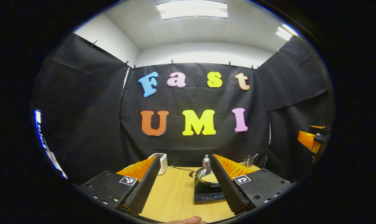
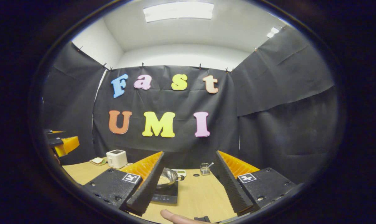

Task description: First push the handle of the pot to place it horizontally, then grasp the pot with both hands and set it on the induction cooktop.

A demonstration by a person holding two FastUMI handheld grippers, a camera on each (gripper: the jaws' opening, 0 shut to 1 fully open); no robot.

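Note:
A steel pot (image 1: 207,176) holding pale grains sits on the black induction cooktop (image 1: 206,195) on the wooden table. In the left gripper view, my left gripper (image 1: 184,186) is open and hangs short of the pot, its right finger covering the pot's right side. The right gripper view has the pot (image 2: 166,178) and cooktop (image 2: 166,196) at the left, partly behind the left finger of my open right gripper (image 2: 191,186). Nothing lies between either pair of fingers. The pot's handle is too hidden to make out.
A white toaster (image 2: 116,158) and a plate with bread (image 2: 97,161) stand at the back left. A small bottle (image 1: 206,161) and a glass jar with a spoon (image 2: 205,168) stand behind the cooktop. A fingertip (image 2: 175,217) shows at the table's near edge.

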